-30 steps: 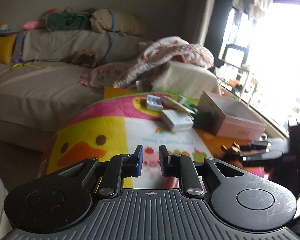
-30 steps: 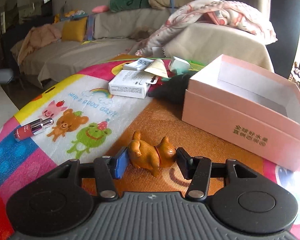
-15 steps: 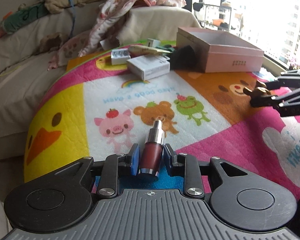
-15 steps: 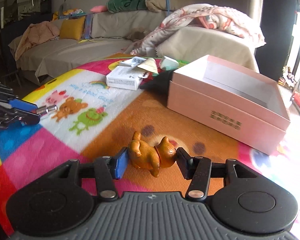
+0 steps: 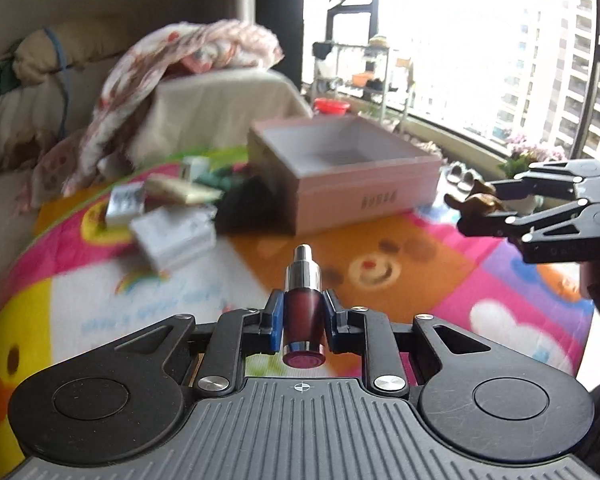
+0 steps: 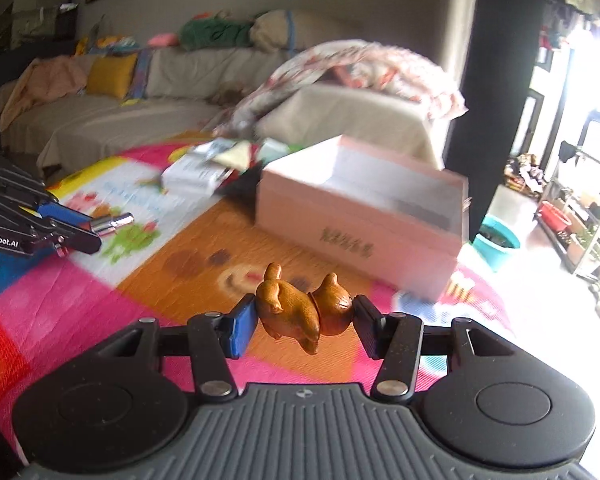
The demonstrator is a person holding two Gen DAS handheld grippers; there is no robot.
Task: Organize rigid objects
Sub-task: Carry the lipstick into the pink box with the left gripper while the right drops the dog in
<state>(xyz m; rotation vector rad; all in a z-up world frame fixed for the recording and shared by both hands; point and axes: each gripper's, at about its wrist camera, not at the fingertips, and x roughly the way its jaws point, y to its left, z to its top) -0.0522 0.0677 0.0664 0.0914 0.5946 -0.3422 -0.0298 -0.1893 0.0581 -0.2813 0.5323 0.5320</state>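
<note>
Two grips: left gripper (image 5: 302, 318) closing on dark red bottle (image 5: 303, 312), right gripper (image 6: 306, 326) clamping brown figurine (image 6: 305, 306), both above colourful mat (image 6: 80, 304), near open pink box (image 5: 342, 168).

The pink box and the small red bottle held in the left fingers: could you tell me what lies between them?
Only bare mat, in the left wrist view.

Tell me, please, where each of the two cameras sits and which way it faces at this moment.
Left wrist: on the left gripper, facing the pink box and window; its closing jaws hold a red bottle; the right gripper shows at right.
Right wrist: on the right gripper, facing the pink box and sofa; it clamps a brown figurine; the left gripper shows at left.
Shared: box, mat, both grippers.
</note>
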